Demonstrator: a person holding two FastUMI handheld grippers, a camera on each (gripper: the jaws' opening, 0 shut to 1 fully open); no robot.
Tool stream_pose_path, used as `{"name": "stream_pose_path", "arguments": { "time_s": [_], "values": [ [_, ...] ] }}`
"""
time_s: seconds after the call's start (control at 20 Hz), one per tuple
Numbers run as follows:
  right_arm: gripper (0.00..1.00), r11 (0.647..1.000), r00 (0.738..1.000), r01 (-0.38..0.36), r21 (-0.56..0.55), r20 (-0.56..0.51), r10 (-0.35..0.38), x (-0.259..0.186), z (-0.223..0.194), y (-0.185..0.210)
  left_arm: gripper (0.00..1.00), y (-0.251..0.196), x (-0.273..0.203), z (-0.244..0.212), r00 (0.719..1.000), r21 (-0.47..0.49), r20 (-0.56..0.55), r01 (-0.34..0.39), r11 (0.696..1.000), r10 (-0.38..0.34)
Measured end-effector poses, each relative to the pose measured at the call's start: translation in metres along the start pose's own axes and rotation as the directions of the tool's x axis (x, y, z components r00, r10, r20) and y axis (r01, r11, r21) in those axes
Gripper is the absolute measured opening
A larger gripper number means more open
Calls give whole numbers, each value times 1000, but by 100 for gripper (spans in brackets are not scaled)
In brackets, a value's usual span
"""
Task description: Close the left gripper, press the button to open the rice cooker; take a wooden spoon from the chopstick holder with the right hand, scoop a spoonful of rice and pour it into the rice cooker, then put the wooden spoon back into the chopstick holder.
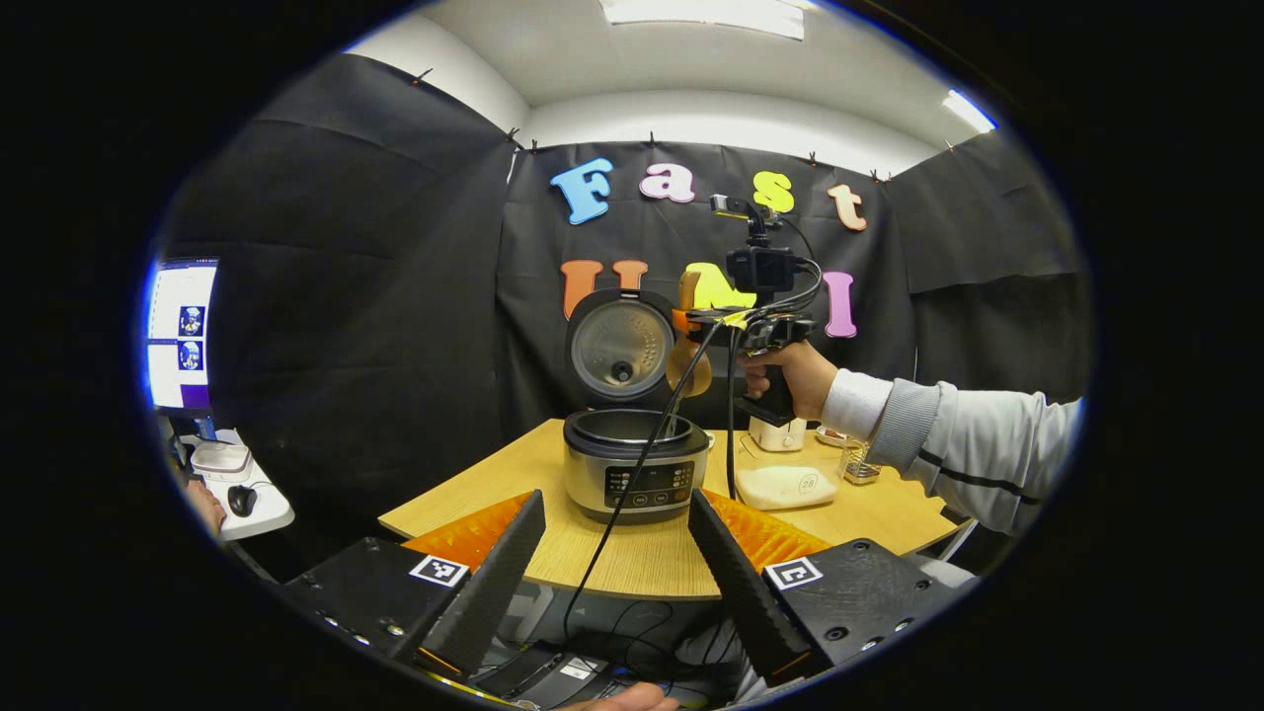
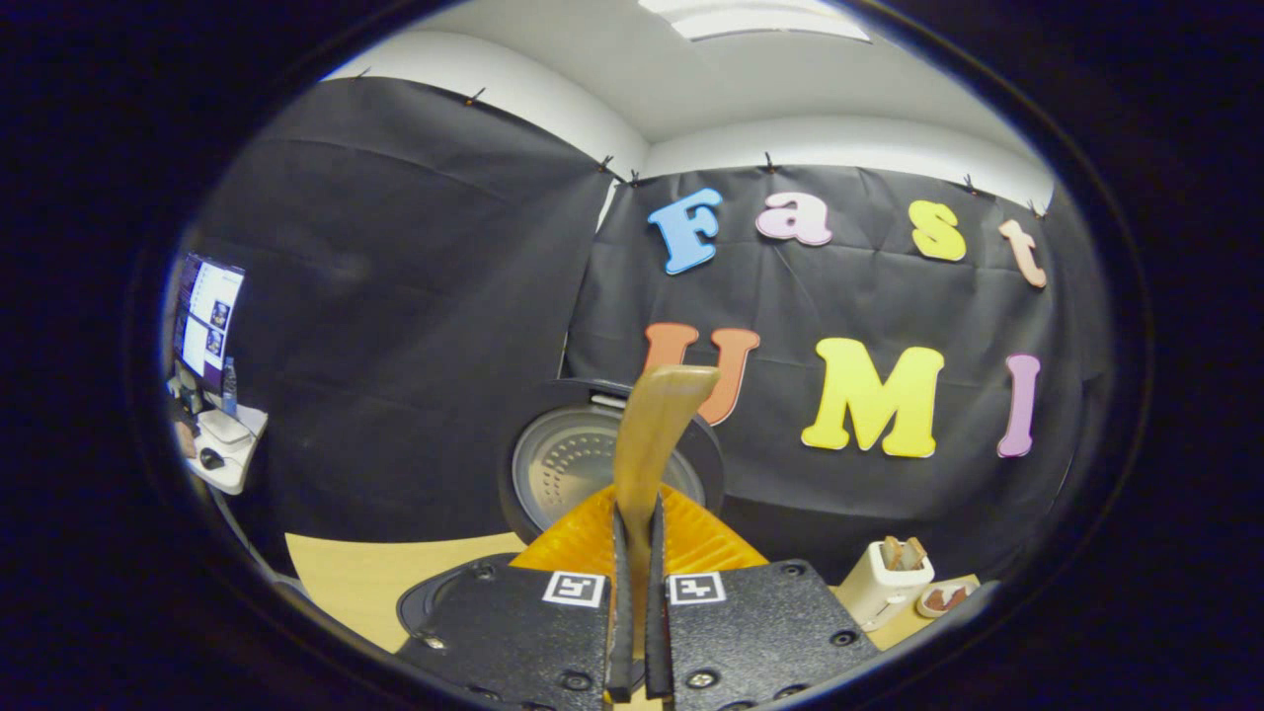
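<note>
A: Where is the rice cooker (image 1: 637, 474), and in what state?

B: In the left gripper view it stands on the wooden table (image 1: 632, 563), near the front edge, and its lid (image 1: 622, 346) is up, so the inner side faces the camera. The pot inside is dark; whether rice lies in it cannot be told. In the right gripper view the same lid (image 2: 563, 464) shows low, behind the spoon.

A: And the wooden spoon?

B: The wooden spoon (image 2: 652, 444) is clamped between the two fingers of the right gripper (image 2: 637, 612), which are pressed together on its handle. The spoon points up and away from the camera. In the left gripper view the spoon (image 1: 688, 346) hangs above the open pot, just beside the raised lid, with the right gripper (image 1: 760, 326) and the hand (image 1: 800, 380) that holds it behind it. A grey sleeve (image 1: 978, 444) comes in from the right side.

A: The left gripper?

B: The left gripper (image 1: 617, 553) is held well back from the table, with its fingers spread apart and nothing between them. The cooker shows in the gap.

A: What else is on the table?

B: A white flat box (image 1: 785, 486) lies just beside the cooker. In the right gripper view a toaster (image 2: 884, 583) stands at the far right with slices in it. Off the table at the left, a monitor (image 1: 180, 336) glows above a small desk with a mouse (image 1: 241, 500).
</note>
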State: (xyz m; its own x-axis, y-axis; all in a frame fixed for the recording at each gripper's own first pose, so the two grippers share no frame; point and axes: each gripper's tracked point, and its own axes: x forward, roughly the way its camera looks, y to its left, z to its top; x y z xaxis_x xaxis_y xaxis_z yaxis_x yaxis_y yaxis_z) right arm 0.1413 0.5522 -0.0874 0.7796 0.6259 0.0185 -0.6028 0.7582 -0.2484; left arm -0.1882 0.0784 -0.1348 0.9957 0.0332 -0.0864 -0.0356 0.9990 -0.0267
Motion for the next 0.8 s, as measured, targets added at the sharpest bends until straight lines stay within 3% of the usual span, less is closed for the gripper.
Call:
{"name": "stream_pose_path", "arguments": {
  "time_s": [0.3, 0.8],
  "values": [
    [10, 999, 999, 51, 16, -10, -51, -12, -5, -38, 94, -12, 3, -1, 1000, 15, -15, 15, 1000, -14],
    [10, 978, 980, 197, 61, -19, -196, -62, -15, -160, 94, -32, 4, 10, 1000, 13, 6, 31, 999, -31]
  ]
}}
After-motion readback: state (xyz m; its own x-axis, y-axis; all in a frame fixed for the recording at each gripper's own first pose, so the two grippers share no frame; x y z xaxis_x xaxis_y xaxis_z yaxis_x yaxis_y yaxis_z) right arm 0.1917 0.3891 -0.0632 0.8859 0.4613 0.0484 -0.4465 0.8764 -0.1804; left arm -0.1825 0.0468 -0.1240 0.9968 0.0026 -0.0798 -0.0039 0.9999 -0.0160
